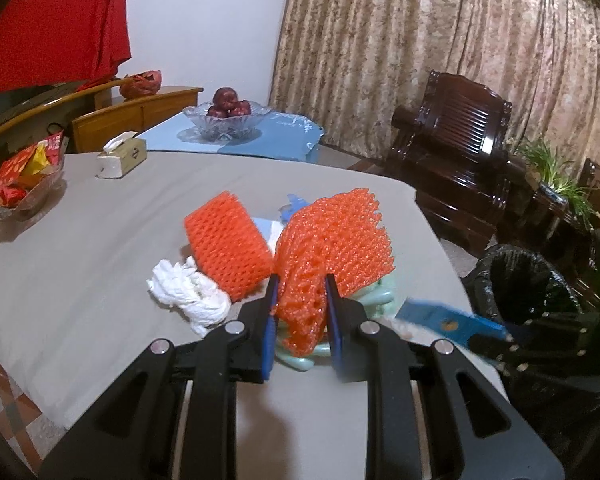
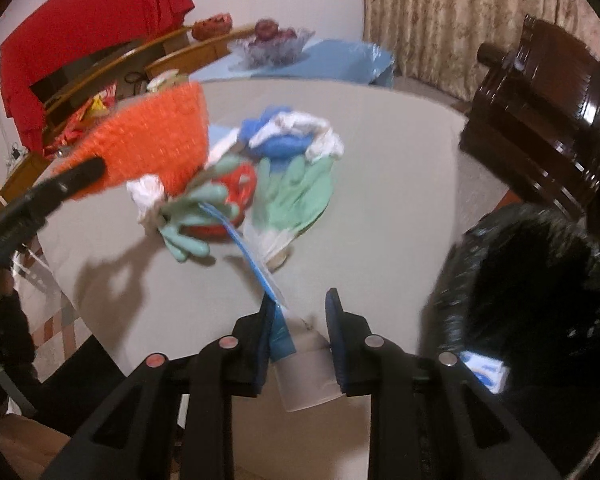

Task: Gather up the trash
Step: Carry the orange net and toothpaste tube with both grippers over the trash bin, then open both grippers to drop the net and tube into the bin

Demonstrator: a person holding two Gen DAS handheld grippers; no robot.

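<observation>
Left wrist: jaws grip orange foam net (image 1: 300, 304); right jaws pinch blue packet (image 2: 278, 320); print unreadable.

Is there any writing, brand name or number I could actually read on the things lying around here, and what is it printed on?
None can be read.
Red snack packets: printing shows, too blurred to read.
Tissue box: a dark mark on its side, too small.
Blue card: only an orange spot shows, no legible words.
White and blue packet in the bin: blue marks, blurred.

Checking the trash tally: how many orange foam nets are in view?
2. One orange foam net is pinched in the left gripper; the other net lies on the table beside it. More may be hidden underneath.
</observation>
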